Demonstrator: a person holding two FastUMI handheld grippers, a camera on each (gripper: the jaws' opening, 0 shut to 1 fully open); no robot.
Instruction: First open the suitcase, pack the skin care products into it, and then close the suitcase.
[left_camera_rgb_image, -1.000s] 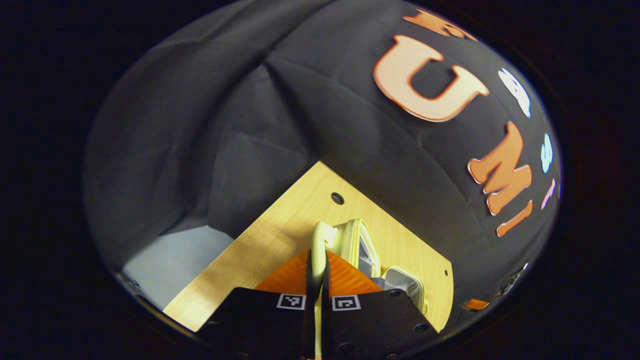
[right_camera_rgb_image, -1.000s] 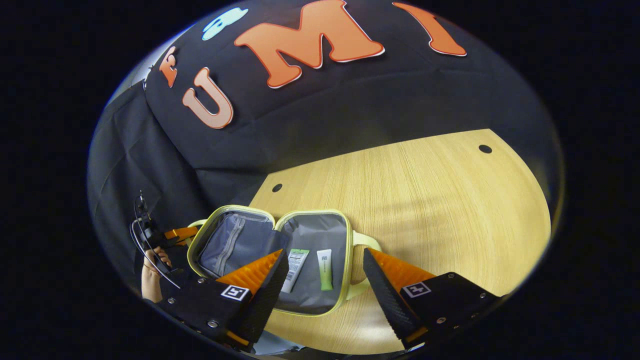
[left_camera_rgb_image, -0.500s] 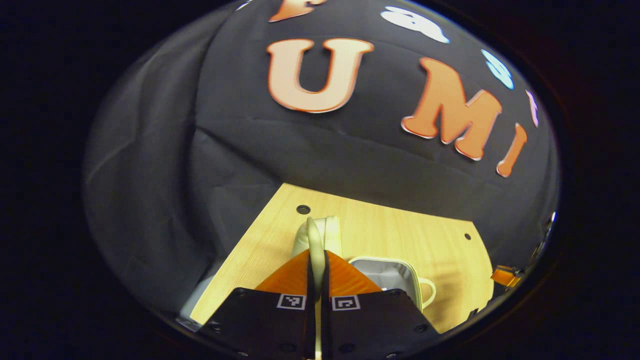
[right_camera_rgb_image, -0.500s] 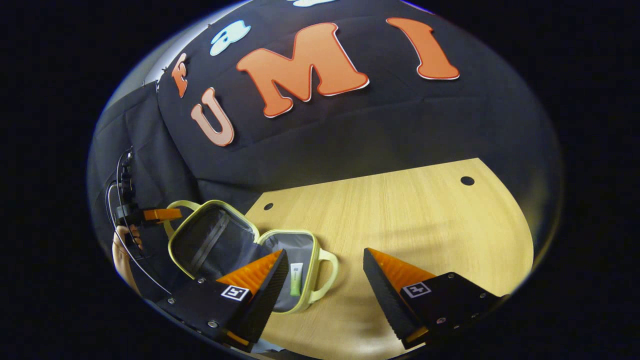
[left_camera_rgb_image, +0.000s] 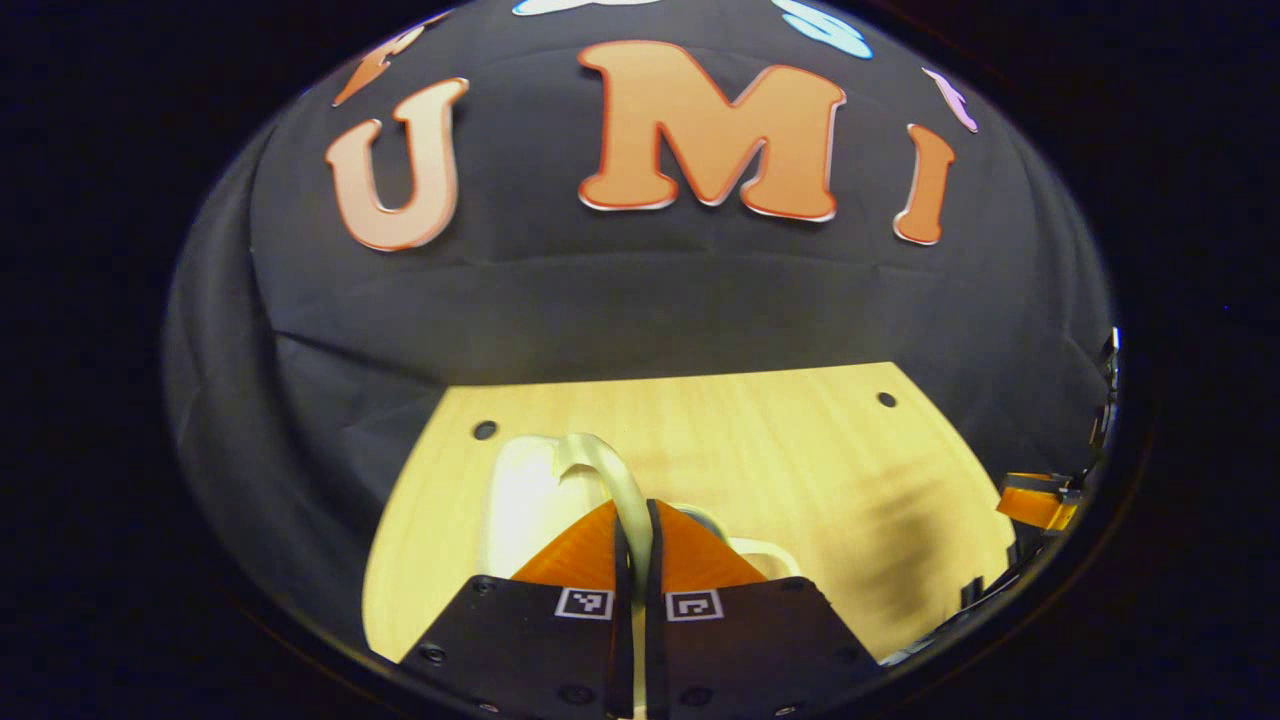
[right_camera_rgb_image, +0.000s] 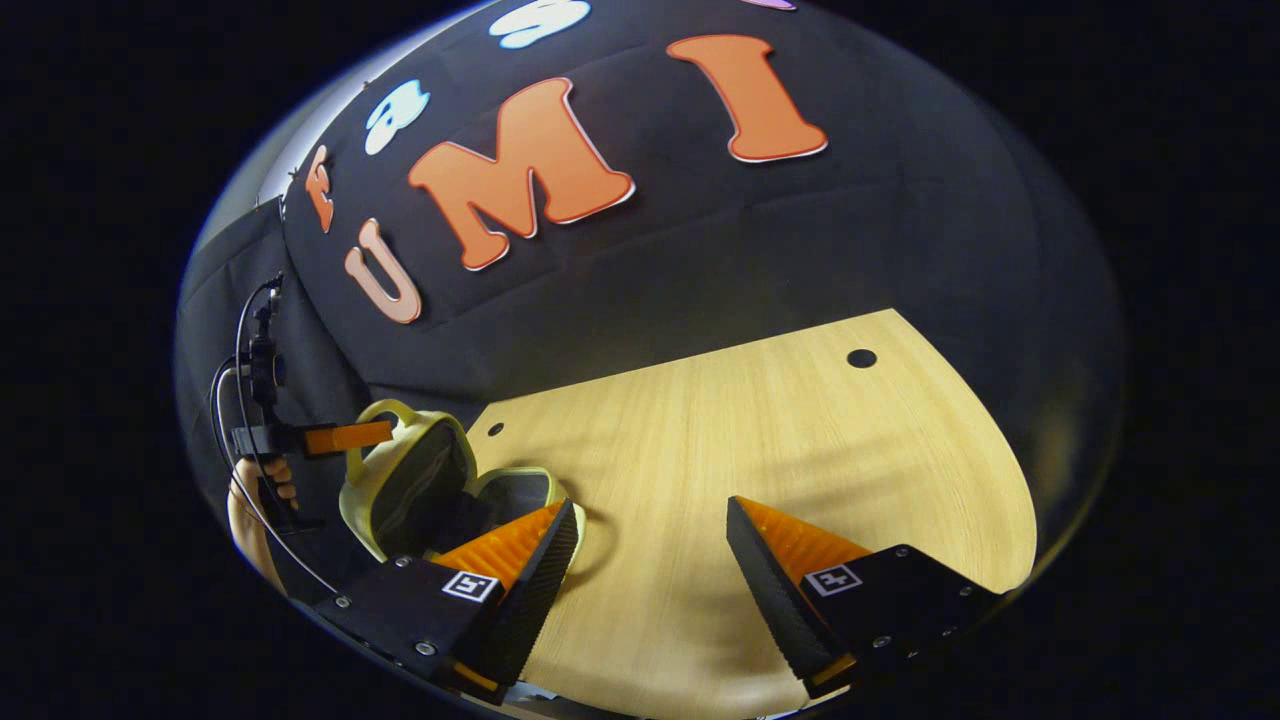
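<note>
The pale yellow suitcase with a grey lining stands half open at the table's left. Its lid is raised and tilted over the base. My left gripper is shut on the lid's handle, and it is seen from the side in the right gripper view as the left gripper held by a hand. My right gripper hangs open over bare table to the right of the case. The skin care tubes are hidden by the lid and my finger.
The wooden table has small round holes near its far edge. The black cloth wall rises right behind it. In the left gripper view the right gripper shows at the right edge.
The left gripper has swung the lid by its handle up and over toward the base, so the case has gone from lying flat open to half shut. The tubes have gone out of sight.
</note>
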